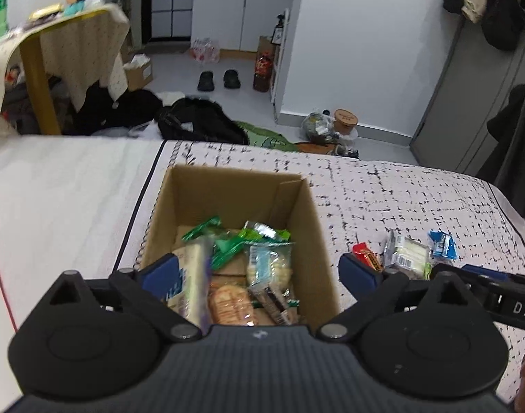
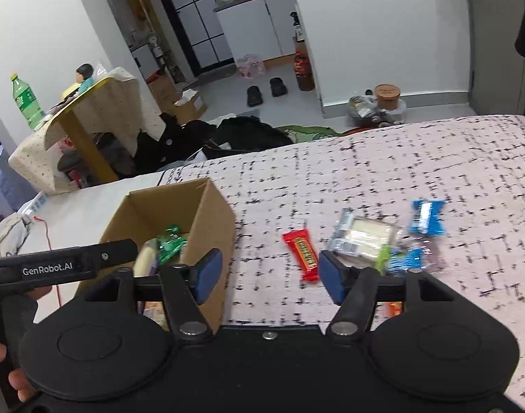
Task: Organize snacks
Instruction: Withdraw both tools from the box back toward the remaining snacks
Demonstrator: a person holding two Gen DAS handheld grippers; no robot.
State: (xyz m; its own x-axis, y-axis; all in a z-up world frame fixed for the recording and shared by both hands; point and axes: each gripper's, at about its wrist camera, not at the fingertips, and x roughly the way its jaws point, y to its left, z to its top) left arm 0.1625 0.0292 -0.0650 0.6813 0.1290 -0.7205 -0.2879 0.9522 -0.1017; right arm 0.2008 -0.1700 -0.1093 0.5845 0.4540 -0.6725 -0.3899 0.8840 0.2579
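The left hand-held gripper is hovering released above the cardboard box; the right hand-held gripper is gaping, the red snack bar lying just ahead.

I'm in somebody's lived-in bedroom: patterned bedspread, slippers on the floor, coats hanging, kitchenette cabinets behind.

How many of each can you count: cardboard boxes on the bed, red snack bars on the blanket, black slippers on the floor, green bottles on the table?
cardboard box: 1
red snack bar: 1
black slippers: 2
green bottle: 1
Total: 5
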